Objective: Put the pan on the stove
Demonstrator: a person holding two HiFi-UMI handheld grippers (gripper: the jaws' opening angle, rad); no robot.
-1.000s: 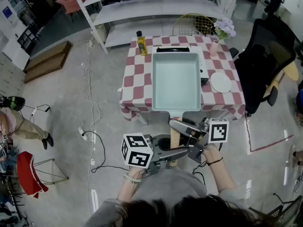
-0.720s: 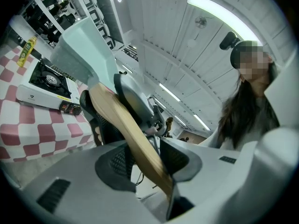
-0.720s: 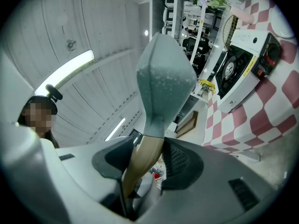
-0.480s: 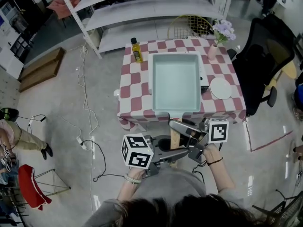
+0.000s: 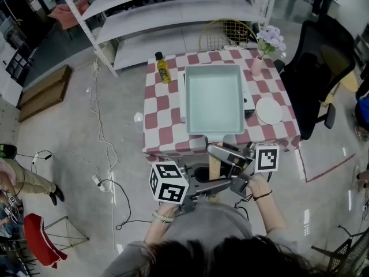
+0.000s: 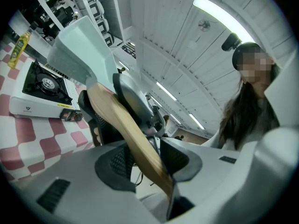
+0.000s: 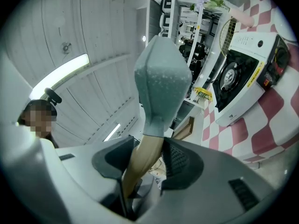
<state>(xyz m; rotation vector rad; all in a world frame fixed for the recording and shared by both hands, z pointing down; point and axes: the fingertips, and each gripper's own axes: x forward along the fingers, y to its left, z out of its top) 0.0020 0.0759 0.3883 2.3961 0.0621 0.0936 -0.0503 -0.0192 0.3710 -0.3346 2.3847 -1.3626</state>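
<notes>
A pale green square pan [image 5: 213, 100] with a wooden handle [image 5: 214, 167] hangs level above the checkered table [image 5: 164, 111]. It covers most of the white portable stove [image 5: 183, 105] beneath it. Both grippers hold the handle from my side: the left gripper [image 5: 222, 184] is shut on its near end and the right gripper [image 5: 223, 154] is shut closer to the pan. In the left gripper view the handle [image 6: 126, 129] runs between the pads of the left gripper [image 6: 147, 157] up to the pan [image 6: 79, 45], with the stove [image 6: 39, 90] beyond. In the right gripper view the right gripper [image 7: 147, 164] clamps the handle [image 7: 145, 160] below the pan [image 7: 161, 83]; the stove [image 7: 247, 78] lies at the right.
On the table stand an oil bottle [image 5: 163, 68], a pink vase with flowers [image 5: 266, 45] and a white plate [image 5: 269, 111]. A black office chair [image 5: 314, 68] is right of the table, and metal shelves [image 5: 173, 10] and a wire basket [image 5: 228, 33] are behind it. Cables [image 5: 106, 172] trail on the floor at the left.
Both grippers keep their hold on the handle. The view has shifted a little, and the stove's black far edge that showed behind the pan is now covered.
</notes>
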